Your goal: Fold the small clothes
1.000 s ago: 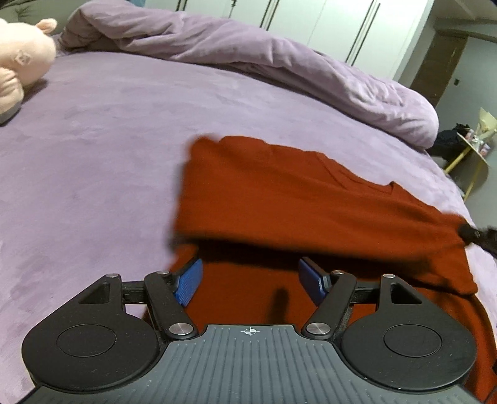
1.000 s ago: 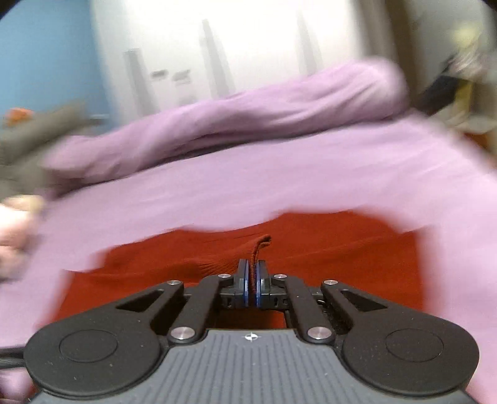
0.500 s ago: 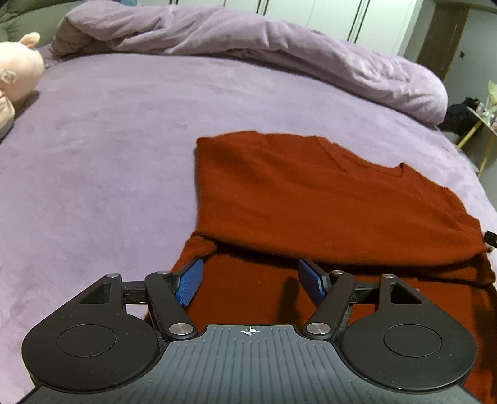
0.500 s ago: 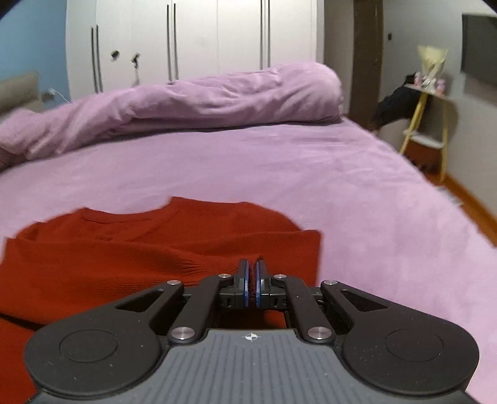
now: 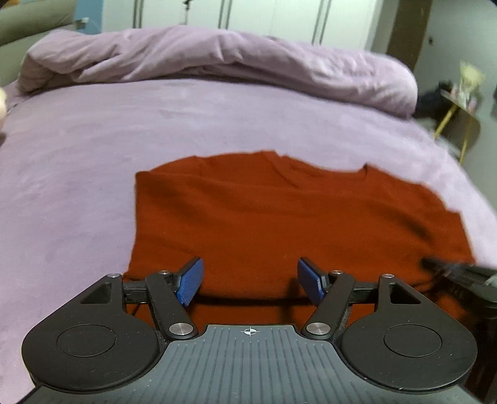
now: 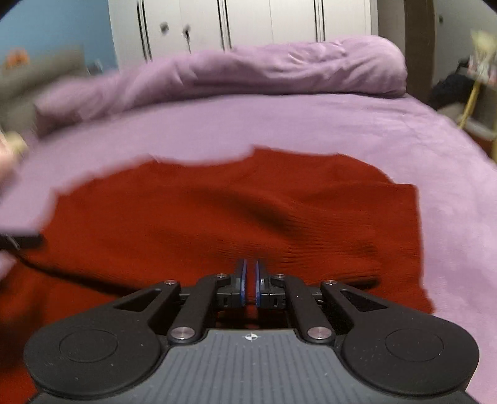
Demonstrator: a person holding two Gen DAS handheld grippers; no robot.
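Observation:
A rust-red sweater (image 5: 279,217) lies flat on the purple bed, its upper layer folded over the lower one; it also shows in the right wrist view (image 6: 233,217). My left gripper (image 5: 250,284) is open and empty just above the sweater's near fold. My right gripper (image 6: 249,284) has its jaws almost together with a thin gap, over the sweater's near edge; no cloth shows between the pads. Its dark tip shows at the right of the left wrist view (image 5: 450,270).
The purple bed sheet (image 5: 77,174) spreads all around the sweater. A bunched purple duvet (image 5: 217,59) lies along the far side. A small yellow-legged side table (image 5: 459,105) stands off the bed's right edge. White wardrobes (image 6: 248,21) are behind.
The sweater's folded layer has come down flat. The right gripper has let go of the cloth it held a second ago and swung back over the sweater. The left gripper has moved up over the fold.

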